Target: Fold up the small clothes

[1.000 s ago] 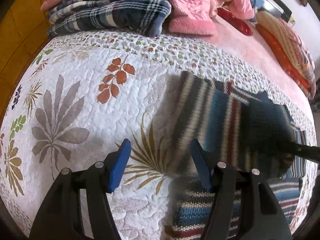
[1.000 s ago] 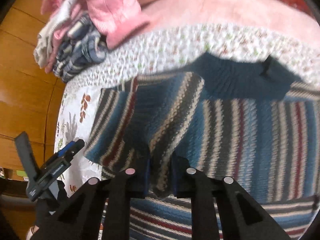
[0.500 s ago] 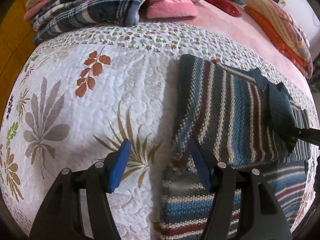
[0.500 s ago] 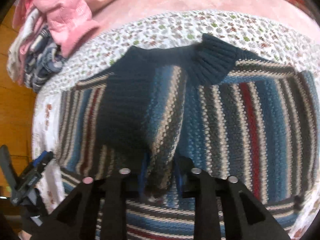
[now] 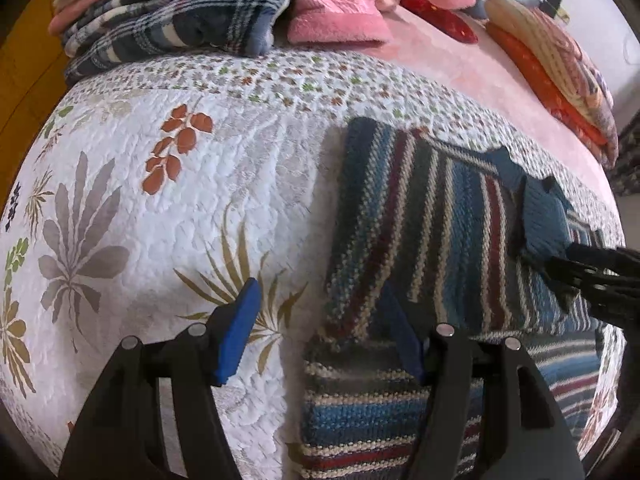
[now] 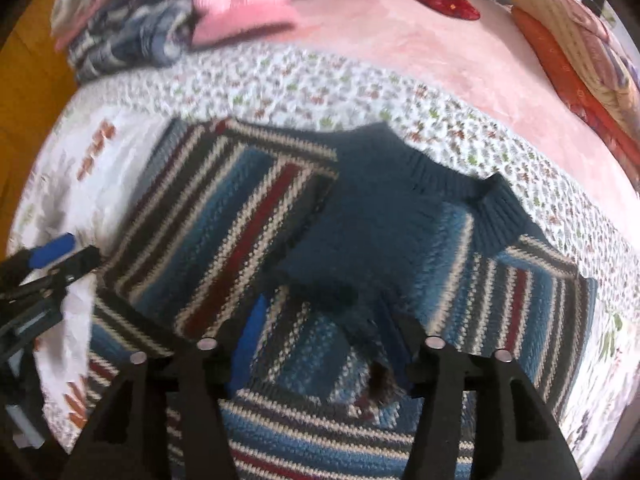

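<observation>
A striped knit sweater [image 5: 432, 224] in blue, red and cream lies flat on the floral quilt [image 5: 168, 216]. Its left sleeve is folded across the body, and the dark blue cuff [image 6: 344, 236] rests near the middle of the chest. My right gripper [image 6: 324, 344] hovers open just over the cuff end, with nothing between its fingers; it also shows at the right edge of the left wrist view as the right gripper [image 5: 592, 276]. My left gripper [image 5: 320, 332] is open at the sweater's left edge, one finger over the quilt and the other over the knit.
A pile of plaid blankets [image 5: 172, 20] and pink garments [image 5: 336, 8] sits at the back of the bed. Orange and striped pillows [image 5: 560, 80] line the far right. A pink sheet [image 6: 360, 52] lies beyond the quilt. A wooden floor [image 6: 20, 72] shows on the left.
My right gripper was shut on the sleeve and carried it over the sweater's body; now it has opened and the sleeve lies folded across. The left gripper stayed open, hardly moving.
</observation>
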A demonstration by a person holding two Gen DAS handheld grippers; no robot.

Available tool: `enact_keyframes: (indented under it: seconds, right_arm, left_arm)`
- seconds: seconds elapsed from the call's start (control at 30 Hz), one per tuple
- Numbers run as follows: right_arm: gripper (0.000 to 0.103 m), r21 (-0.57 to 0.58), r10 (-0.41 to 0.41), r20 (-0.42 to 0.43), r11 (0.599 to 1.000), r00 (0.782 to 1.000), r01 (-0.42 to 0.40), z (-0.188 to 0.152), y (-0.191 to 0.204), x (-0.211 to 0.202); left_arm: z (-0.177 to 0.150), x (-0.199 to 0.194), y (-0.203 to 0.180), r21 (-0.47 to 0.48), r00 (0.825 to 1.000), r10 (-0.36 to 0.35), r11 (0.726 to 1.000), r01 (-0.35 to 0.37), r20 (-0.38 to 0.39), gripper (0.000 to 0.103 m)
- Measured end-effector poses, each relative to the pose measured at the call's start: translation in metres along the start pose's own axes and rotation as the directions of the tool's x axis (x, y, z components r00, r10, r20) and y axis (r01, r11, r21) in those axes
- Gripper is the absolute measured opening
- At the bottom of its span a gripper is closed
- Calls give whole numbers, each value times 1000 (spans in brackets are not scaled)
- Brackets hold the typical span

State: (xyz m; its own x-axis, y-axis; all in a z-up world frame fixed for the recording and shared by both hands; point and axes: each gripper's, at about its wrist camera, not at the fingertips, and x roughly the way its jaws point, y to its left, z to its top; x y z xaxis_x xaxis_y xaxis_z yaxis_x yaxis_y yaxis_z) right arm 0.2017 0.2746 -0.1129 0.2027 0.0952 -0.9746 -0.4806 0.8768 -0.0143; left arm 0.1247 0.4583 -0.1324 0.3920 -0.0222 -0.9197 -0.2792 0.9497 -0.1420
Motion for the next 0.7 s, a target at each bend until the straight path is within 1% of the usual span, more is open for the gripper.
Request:
enact_keyframes:
  seconds: [0.07,0.1,0.17,0.2,0.23,0.27,0.33,0.37,0.4,0.47,0.53,0.63,0.7]
  right_arm:
    - [60,-14,-30,-39,999,999,29,-1,1,12]
    - [58,-30,-64,-61,998,996,63,-1,2,21]
    - [39,-62,-119,-64,991,991,115,-2,5,27]
    - [31,-57,-130,-58,990,990,127,-2,3,26]
    - [22,-38,-117,-54,993,992,115,-2,-1,23]
    - [17,-5,-74,-45,997,996,73,-2,-8,18]
    - [15,40,-18,-21,999,1000,19,-5,-20,8]
    - [15,69,22,-1,997,1000,-22,-8,-28,0]
    - [9,92,47,16,995,999,-48,-10,-35,-6]
    - [9,146,79,52,986,995,-86,-17,-53,-23]
    - [9,208,130,94,967,987,-147,-27,-75,-40]
    - [9,273,160,135,943,978,-192,-34,-108,-58]
    - [9,324,176,155,920,972,-218,-49,-136,-66]
  left_arm:
    - [-2,5,-1,5,1000,0,1000,0,-18,64]
    - [-3,7,-2,5,1000,-1,1000,1,-26,65]
    - [-4,11,-2,5,999,2,1000,-2,-40,65]
    - [-5,12,-2,8,999,4,1000,-4,-43,65]
    - [-6,13,-3,12,999,7,1000,-6,-43,65]
    - [-6,13,-3,15,999,8,1000,-7,-43,65]
    - [-7,12,-4,24,999,11,1000,-11,-41,66]
    - [-8,12,-4,26,999,12,1000,-11,-40,66]
    - [-8,12,-4,28,999,14,1000,-13,-40,66]
    - [-8,12,-5,32,999,17,999,-16,-39,66]
    - [-8,13,-6,33,999,19,999,-18,-38,66]
    - [-7,13,-6,35,999,20,999,-19,-36,66]
    - [-7,14,-7,35,999,23,999,-22,-37,66]
